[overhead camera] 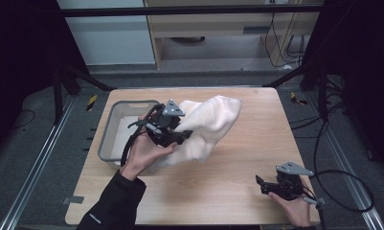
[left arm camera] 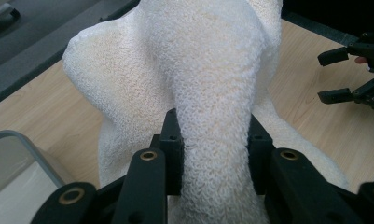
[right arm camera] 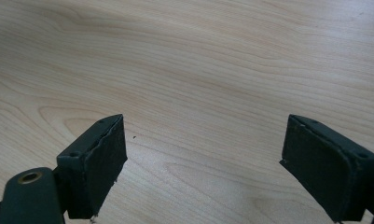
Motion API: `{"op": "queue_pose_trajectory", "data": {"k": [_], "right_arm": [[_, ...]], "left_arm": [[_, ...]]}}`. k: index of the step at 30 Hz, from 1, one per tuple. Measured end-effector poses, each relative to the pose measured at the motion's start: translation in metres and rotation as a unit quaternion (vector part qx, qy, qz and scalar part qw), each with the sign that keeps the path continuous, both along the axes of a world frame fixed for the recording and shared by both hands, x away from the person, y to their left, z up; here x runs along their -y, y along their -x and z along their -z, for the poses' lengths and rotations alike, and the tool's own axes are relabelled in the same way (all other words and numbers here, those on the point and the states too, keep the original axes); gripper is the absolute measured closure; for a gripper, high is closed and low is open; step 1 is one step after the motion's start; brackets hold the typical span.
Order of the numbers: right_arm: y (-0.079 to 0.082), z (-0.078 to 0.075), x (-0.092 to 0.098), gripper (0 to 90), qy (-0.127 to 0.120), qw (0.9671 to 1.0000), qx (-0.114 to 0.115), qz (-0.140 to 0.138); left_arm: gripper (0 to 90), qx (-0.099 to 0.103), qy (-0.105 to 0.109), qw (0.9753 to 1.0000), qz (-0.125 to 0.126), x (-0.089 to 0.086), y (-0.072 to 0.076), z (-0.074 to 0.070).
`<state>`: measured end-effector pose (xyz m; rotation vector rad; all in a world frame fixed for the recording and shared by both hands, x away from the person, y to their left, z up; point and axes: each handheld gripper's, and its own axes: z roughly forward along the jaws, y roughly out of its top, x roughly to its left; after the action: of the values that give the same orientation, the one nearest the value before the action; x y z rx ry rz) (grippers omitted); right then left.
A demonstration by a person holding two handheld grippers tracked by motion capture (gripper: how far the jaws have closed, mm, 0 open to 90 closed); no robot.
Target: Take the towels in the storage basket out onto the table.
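**Left gripper clamps white towel beside grey bin; right gripper idle and spread**

At the left of the wooden table (overhead camera: 228,158) sits a grey plastic bin (overhead camera: 109,129), its pale floor showing bare where it can be seen; part of its inside is hidden behind the left hand (overhead camera: 146,152). Just right of the bin, the left gripper (overhead camera: 173,135) has its jaws clenched on a bunched fold of a white terry towel (overhead camera: 206,122). In the left gripper view the towel (left arm camera: 208,93) rises between the two jaws and billows upward, with the bin's rounded corner (left arm camera: 17,144) low at the left. The rest of the towel drapes across the table's middle toward the far edge. Well apart, near the table's front right corner, the right gripper (overhead camera: 264,184) rests low over the wood in the right hand (overhead camera: 295,208), jaws spread wide and grasping nothing; bare wood grain (right arm camera: 198,84) lies between them.
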<state>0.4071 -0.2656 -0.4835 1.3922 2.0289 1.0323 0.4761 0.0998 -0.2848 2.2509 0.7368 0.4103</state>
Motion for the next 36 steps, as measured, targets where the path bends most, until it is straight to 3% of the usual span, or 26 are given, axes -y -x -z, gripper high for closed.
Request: {"op": "queue_pose_trajectory", "data": {"k": [22,36], "right_arm": [[-0.001,0.001,0.000,13.7,0.002,1.0000,0.001,-0.002],[-0.001,0.001,0.000,13.8,0.004,1.0000,0.001,-0.002]], "left_arm": [[67.5,-0.026,-0.020,0.9991,0.025,0.033,-0.011,0.038],[67.5,-0.038,-0.034,0.9985,0.018,0.040,-0.020,0.063]]}}
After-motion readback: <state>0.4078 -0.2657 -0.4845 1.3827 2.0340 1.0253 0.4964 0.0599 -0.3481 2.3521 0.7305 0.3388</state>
